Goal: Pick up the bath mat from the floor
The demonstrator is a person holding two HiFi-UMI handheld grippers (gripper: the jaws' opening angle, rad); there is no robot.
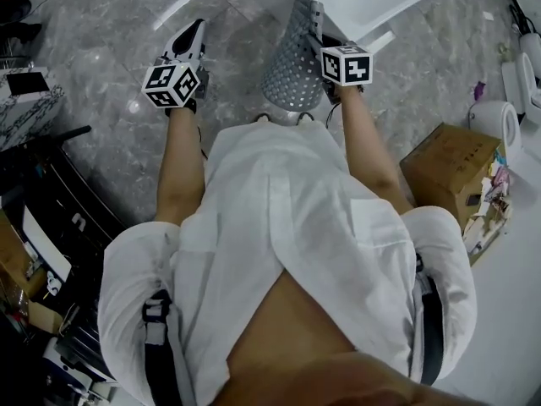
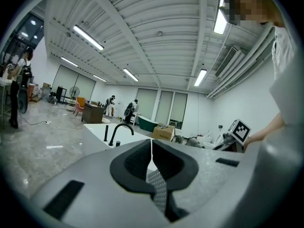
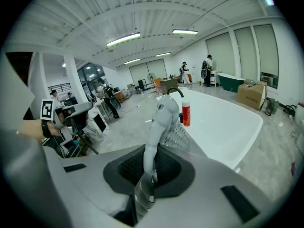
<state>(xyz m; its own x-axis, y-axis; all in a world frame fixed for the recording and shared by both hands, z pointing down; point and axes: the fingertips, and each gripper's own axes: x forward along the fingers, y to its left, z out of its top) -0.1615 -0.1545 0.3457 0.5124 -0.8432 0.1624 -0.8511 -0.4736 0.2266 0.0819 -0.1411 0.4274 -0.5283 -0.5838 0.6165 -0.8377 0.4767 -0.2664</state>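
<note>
R tool (image 3: 146, 174) is pinching the bath mat (image 1: 292, 57), now hanging off the floor (image 1: 110, 142) (pickup looks basically done). L tool (image 2: 151, 160) is sitting pressed together w/ nothing inside.

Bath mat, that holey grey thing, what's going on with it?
A person holds a gripper in each hand. The right gripper has its fingers pinched on the grey bath mat, holding it up in front of them, near a white bathtub. The left gripper is alongside, fingers together.
</note>
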